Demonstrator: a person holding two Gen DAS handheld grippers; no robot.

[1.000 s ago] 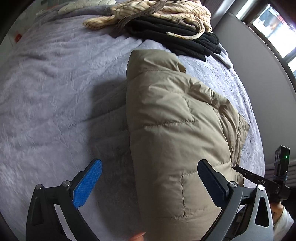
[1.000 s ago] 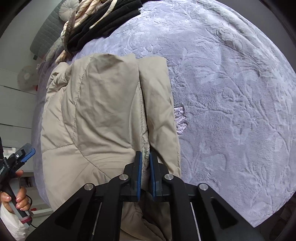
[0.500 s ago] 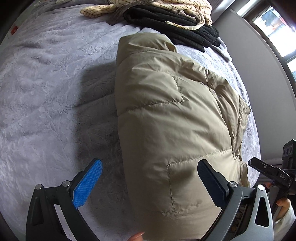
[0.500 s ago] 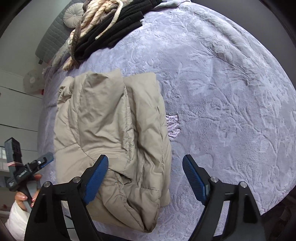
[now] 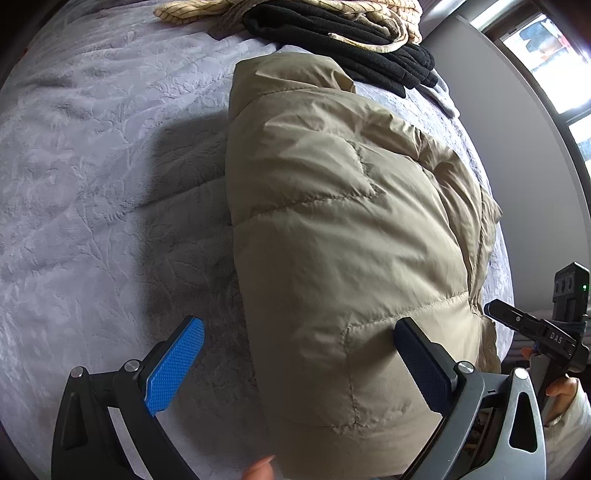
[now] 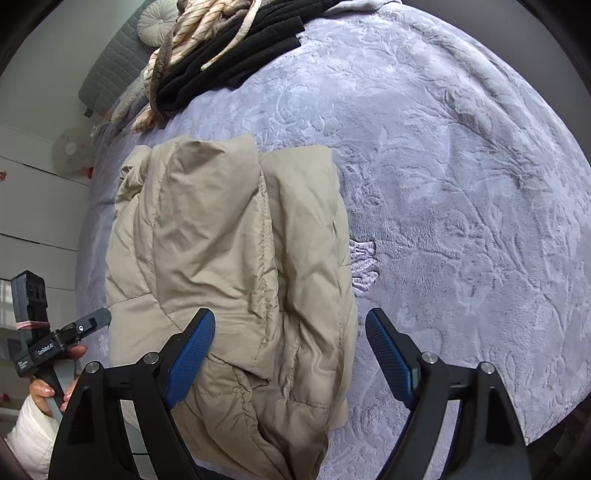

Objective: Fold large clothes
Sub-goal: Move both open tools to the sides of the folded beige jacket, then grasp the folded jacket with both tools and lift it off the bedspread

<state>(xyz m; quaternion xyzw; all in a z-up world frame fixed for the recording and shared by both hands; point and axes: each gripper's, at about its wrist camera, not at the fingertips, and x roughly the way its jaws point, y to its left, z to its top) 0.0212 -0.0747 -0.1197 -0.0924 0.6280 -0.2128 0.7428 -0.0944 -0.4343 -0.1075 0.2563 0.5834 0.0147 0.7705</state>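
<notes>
A beige puffer jacket (image 5: 343,240) lies folded lengthwise on the grey-lilac bed cover (image 5: 92,184). It also shows in the right wrist view (image 6: 229,258). My left gripper (image 5: 299,365) is open and empty, hovering over the jacket's near end. My right gripper (image 6: 291,358) is open and empty above the jacket's rumpled near end on the other side. The right gripper shows at the right edge of the left wrist view (image 5: 532,325), and the left gripper at the left edge of the right wrist view (image 6: 74,328).
A pile of black and cream striped clothes (image 5: 332,26) lies at the far end of the bed, also seen in the right wrist view (image 6: 221,48). A round cushion (image 6: 155,20) and grey headboard sit behind. A grey wall and window (image 5: 535,74) are on the right.
My right gripper was shut on the jacket's edge a second ago; it has let go, opened and pulled back. My left gripper has stayed open and moved closer over the jacket.
</notes>
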